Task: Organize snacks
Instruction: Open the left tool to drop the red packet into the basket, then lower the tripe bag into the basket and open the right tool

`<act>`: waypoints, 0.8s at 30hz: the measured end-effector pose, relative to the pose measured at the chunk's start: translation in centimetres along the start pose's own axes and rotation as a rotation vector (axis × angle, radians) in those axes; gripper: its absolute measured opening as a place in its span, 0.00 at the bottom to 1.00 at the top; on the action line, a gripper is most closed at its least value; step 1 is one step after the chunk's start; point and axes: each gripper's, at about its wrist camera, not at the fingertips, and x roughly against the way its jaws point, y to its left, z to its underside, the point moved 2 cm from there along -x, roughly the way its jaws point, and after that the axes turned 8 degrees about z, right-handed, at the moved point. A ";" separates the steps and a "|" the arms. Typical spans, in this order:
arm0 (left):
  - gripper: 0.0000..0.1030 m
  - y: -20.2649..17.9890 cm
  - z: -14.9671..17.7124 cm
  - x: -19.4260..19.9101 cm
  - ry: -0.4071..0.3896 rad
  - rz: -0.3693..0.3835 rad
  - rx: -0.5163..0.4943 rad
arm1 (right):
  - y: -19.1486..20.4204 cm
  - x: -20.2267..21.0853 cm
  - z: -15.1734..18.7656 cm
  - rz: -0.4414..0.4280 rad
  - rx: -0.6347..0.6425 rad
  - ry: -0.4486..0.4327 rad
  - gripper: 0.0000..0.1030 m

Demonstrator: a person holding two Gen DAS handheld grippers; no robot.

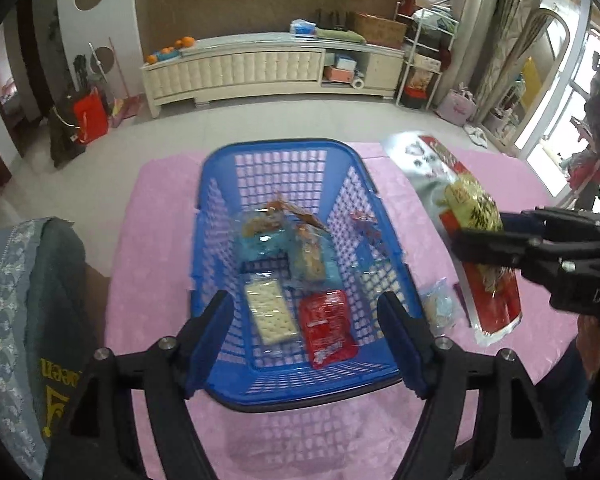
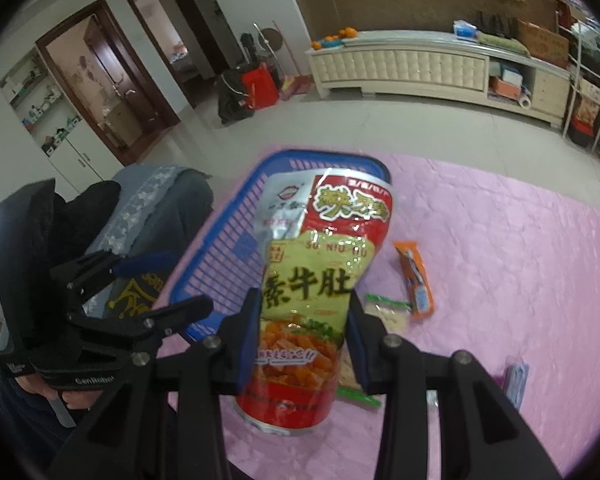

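One blue basket [image 1: 204, 184] stands on the worktop, holding one cracker pack [image 1: 269, 311], one red packet [image 1: 327, 327] and several clear-wrapped snacks too jumbled to count. One large red and yellow pouch [image 2: 316, 280] is up off the cloth. One orange stick pack [image 2: 416, 278] lies outside the basket.

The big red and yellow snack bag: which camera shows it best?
The right wrist view: the snack bag fills the middle, label readable, clamped in the right tongs. The left wrist view shows it only at the right edge, side-on and blurred, beside the blue basket.
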 end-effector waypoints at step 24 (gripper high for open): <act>0.70 6.8 -3.3 -3.1 -0.006 -0.002 0.080 | 2.2 -8.3 -5.9 0.067 0.058 0.093 0.46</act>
